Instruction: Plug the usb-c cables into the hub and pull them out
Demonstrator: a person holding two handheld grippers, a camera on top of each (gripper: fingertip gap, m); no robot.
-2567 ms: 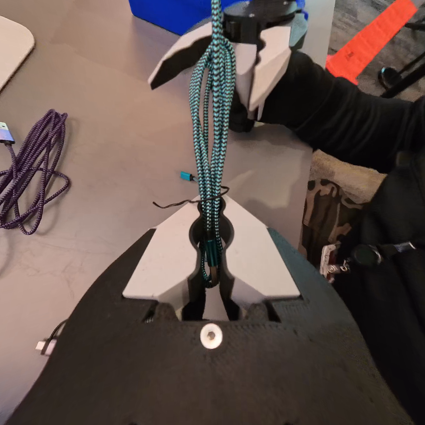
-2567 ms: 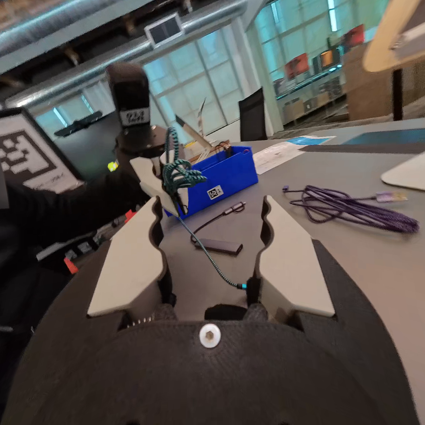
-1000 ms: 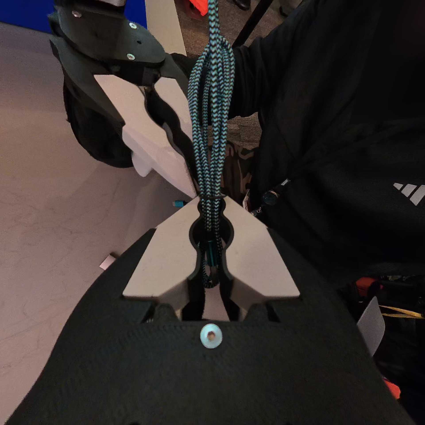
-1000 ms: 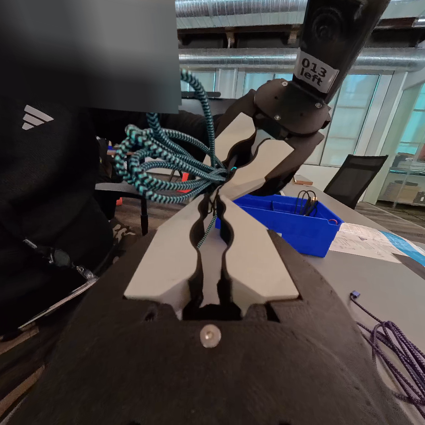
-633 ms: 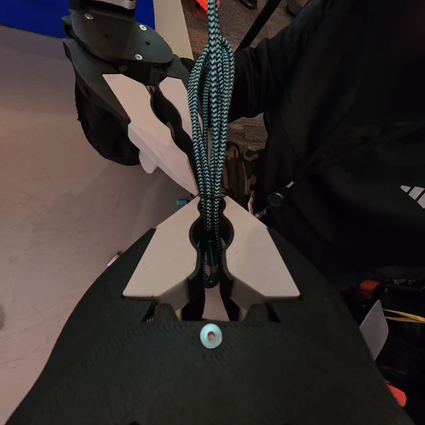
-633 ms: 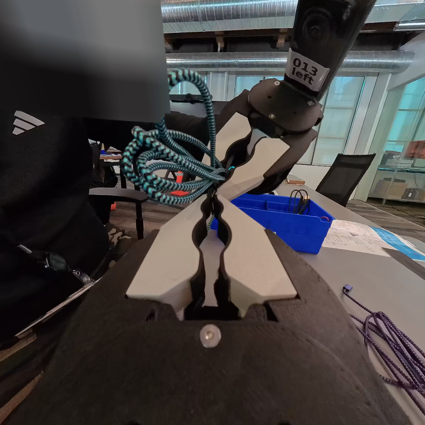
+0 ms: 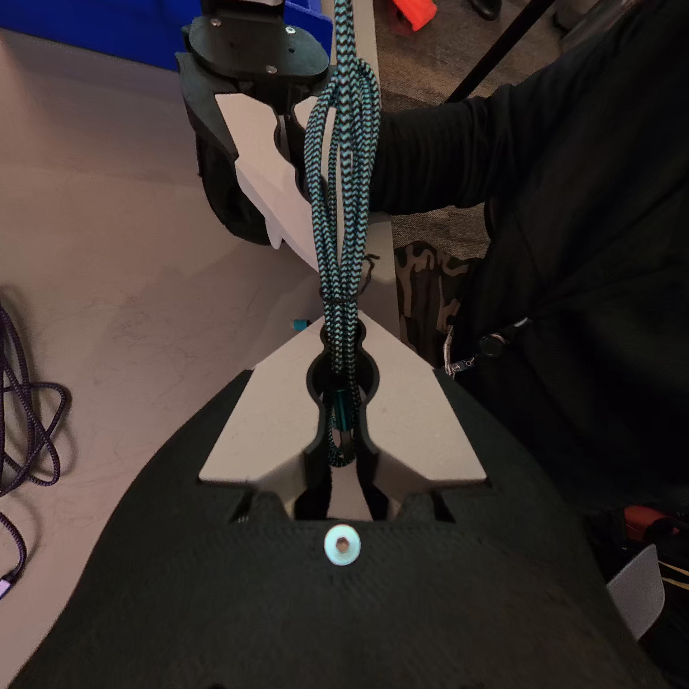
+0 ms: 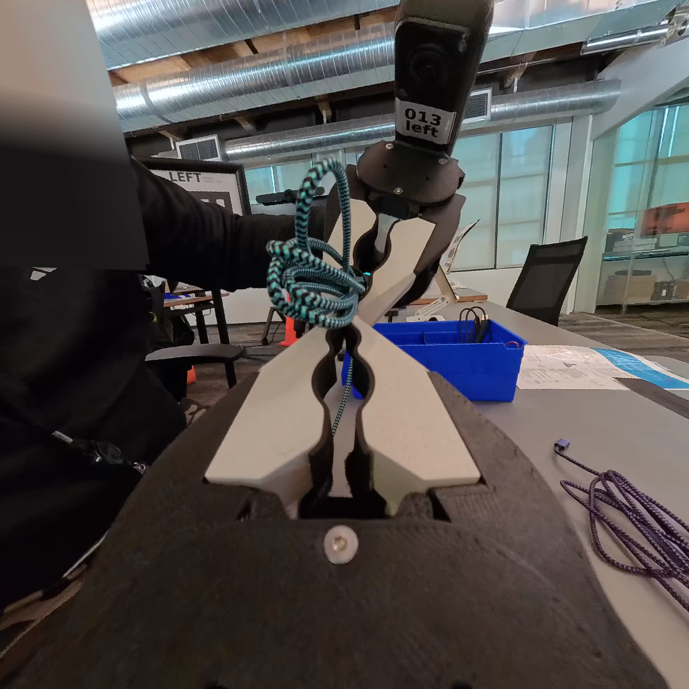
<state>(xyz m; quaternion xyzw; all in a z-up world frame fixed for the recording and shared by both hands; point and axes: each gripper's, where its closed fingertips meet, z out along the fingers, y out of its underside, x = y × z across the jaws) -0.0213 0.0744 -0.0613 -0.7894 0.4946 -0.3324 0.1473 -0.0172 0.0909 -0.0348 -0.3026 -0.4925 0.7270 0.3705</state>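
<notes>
A teal-and-black braided USB-C cable (image 7: 341, 179) is coiled into a bundle with a thin black tie (image 7: 337, 299) around it. My left gripper (image 7: 341, 322) is shut on the bundle just below the tie, with one teal plug (image 7: 341, 414) between its fingers. My right gripper (image 8: 345, 328) is shut, its tips pinched at the tie right against the left gripper's tips (image 8: 373, 298). A single strand of the cable (image 8: 345, 391) runs down between its fingers. The bundle (image 8: 313, 290) loops out to the left. The cable's other teal plug (image 7: 298, 324) lies on the table. No hub is in view.
A purple braided cable (image 8: 634, 522) lies on the grey table (image 8: 559, 421), also at the left in the left wrist view (image 7: 30, 428). A blue bin (image 8: 447, 358) holding black cables stands behind the grippers, with papers (image 8: 578, 367) beside it. The person in black is close on one side. The tips of both grippers are at nearly the same place.
The right gripper, open 2.6 s ago, has come to the bundle and shut at the tie. Since a second ago both grippers have shifted together slightly; a tie end now sticks out loose.
</notes>
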